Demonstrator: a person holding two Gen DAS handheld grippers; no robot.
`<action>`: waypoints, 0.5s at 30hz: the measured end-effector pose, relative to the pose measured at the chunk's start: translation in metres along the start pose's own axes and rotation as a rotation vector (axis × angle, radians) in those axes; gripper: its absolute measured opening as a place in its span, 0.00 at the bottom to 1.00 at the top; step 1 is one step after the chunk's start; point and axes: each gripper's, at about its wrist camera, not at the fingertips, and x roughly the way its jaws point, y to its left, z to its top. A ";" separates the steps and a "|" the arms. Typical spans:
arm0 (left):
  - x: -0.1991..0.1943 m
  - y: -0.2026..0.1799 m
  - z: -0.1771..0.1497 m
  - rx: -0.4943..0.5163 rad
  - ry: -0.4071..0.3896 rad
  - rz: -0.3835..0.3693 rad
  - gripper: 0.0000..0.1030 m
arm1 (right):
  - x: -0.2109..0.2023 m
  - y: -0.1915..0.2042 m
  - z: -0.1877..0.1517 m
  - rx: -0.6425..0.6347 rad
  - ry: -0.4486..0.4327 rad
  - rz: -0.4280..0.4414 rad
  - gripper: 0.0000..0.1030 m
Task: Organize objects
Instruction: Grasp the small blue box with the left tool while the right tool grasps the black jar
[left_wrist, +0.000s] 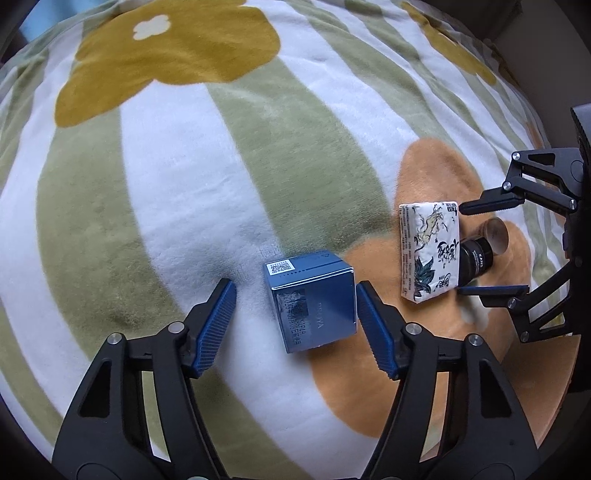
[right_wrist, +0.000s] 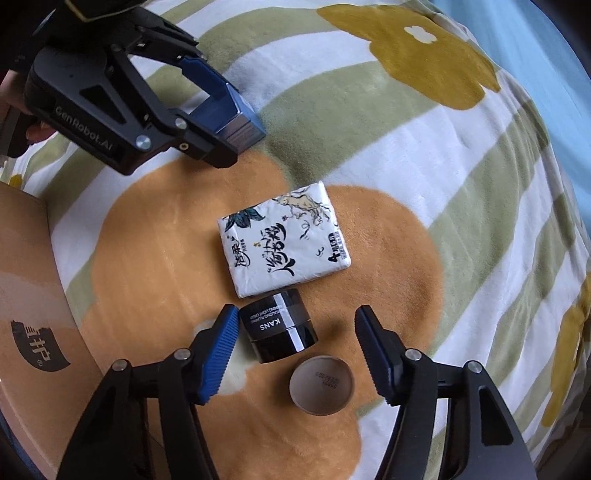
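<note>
So far very little looks sorted — everything lies loose on the striped flower blanket (left_wrist: 177, 192), and the cardboard box (right_wrist: 26, 295) at the left edge of the right wrist view shows nothing inside it from here, only its flap. The left gripper (left_wrist: 295, 317) is spread wide around the blue carton (left_wrist: 312, 302); its right finger pad sits just beside the carton's side, perhaps touching, while the left pad stands clear, so nothing is gripped yet. The right gripper (right_wrist: 295, 347) is likewise released, its fingers straddling the black jar (right_wrist: 279, 325), which lies on its side with the left pad just beside it and the right one well apart. The jar touches the near edge of the white tissue pack (right_wrist: 284, 240), and a small round cap or tin (right_wrist: 321, 387) rests just next to the jar, between the open fingers. My reading is that both hands are at the very start of a pick: carton for the left, jar for the right. Left to do, as I judge it — close on each item, carry it to wherever things belong (likely the cardboard box), then deal with the tissue pack and the round cap.
</note>
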 end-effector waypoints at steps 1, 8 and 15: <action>0.000 0.001 0.000 -0.001 -0.001 -0.003 0.57 | 0.002 0.001 0.000 0.000 0.009 0.012 0.48; -0.003 -0.001 -0.002 0.008 -0.003 -0.041 0.39 | -0.002 0.007 0.004 0.011 -0.012 -0.019 0.37; -0.009 -0.002 -0.004 -0.009 -0.001 -0.042 0.38 | -0.015 0.010 0.008 0.043 -0.038 -0.014 0.37</action>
